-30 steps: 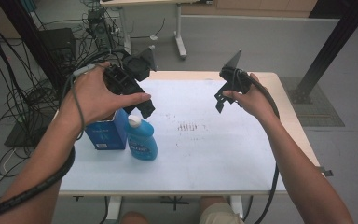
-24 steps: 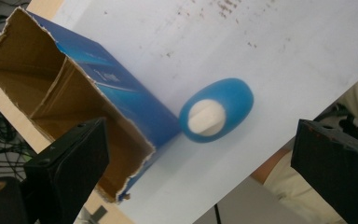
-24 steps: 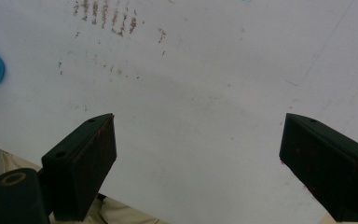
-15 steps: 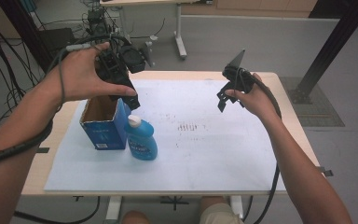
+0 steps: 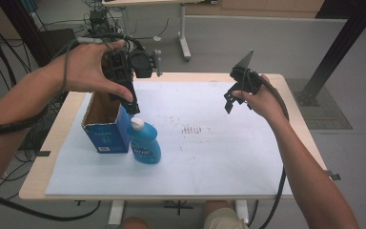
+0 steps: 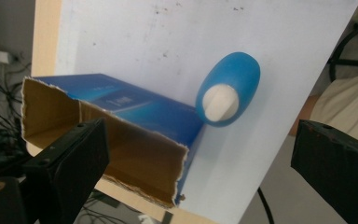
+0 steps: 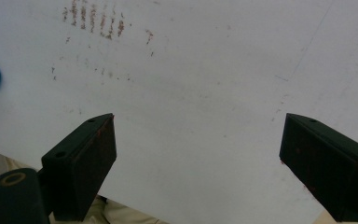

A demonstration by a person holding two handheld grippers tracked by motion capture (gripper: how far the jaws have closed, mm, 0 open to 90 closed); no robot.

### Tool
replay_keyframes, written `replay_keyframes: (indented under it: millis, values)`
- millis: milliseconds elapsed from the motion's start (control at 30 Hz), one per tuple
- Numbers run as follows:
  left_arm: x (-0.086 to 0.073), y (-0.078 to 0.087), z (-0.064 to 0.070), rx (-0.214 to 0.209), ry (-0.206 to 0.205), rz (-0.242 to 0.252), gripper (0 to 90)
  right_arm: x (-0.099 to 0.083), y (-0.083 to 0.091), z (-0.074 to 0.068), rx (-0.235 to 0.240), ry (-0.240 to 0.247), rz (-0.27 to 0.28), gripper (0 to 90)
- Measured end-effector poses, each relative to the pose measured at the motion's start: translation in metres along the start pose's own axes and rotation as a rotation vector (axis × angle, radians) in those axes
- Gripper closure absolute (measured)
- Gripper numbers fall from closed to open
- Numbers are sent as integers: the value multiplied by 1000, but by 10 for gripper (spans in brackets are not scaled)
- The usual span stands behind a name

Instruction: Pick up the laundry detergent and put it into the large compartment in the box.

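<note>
Left gripper [image 5: 132, 102] wide open, empty, centre-left above open box [image 5: 106, 125] — bottle [image 5: 144, 141] beside it, not yet grasped; right gripper [image 5: 229, 101] open, idle.

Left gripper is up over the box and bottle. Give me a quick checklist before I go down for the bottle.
1. Left gripper jaws open: ok, wide apart and empty in the left gripper view.
2. Blue bottle upright, white cap on: ok.
3. Room around the bottle: not ok, it stands against the open blue box.
4. Jaws lined up on the cap: not ok, one jaw sits over the box opening.
5. Right gripper out of the way: ok, open above the bare white mat.
</note>
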State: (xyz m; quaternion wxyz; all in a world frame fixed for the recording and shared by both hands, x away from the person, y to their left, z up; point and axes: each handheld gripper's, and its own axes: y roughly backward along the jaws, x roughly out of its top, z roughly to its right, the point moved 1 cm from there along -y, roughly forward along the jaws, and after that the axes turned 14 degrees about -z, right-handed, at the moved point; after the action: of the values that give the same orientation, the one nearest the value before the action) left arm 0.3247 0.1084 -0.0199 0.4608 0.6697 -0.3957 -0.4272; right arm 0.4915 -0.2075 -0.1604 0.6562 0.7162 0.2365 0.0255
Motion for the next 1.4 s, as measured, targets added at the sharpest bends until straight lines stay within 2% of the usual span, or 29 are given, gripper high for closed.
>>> replay_keyframes:
  millis: [33, 133, 333, 400, 433, 533, 633, 733, 800, 1000, 1267, 1300, 1400]
  values:
    - [3, 0, 3, 15, -17, -4, 47, 0, 0, 0, 0, -3, -2, 107]
    - [7, -3, 6, 28, -29, -12, 46, 0, 0, 0, 0, -8, -4, 107]
    - [8, -13, 10, 52, -57, 25, 47, -2, 0, 1, 1, -15, 0, 107]
    - [8, -17, 8, 42, -64, 30, 47, -2, 0, 2, 0, -21, -1, 107]
    - [6, -21, 7, 38, -81, 47, 47, -2, 0, 2, -2, -21, 0, 107]
    - [5, -26, 9, 47, -97, 50, 51, -2, 0, 1, -3, -22, 0, 107]
    - [3, -34, 9, 44, -128, 69, 48, -2, -1, 1, -5, -24, 0, 107]
    - [5, -44, 10, 33, -161, 67, 48, -2, -2, 2, -2, -24, 4, 107]
    - [5, -47, 11, 38, -165, 69, 48, -2, -2, 1, 0, -29, 0, 107]
    - [6, -68, 11, 6, -179, 69, 52, -2, -5, 2, 0, -25, -1, 107]
    - [8, -81, 10, -19, -195, 61, 57, -4, -5, 2, 5, -27, 5, 107]
    - [8, -84, 10, -32, -192, 66, 57, -4, -5, 3, 7, -25, 5, 107]
    - [7, -87, 10, -33, -194, 72, 57, -4, -7, 3, 11, -23, 5, 107]
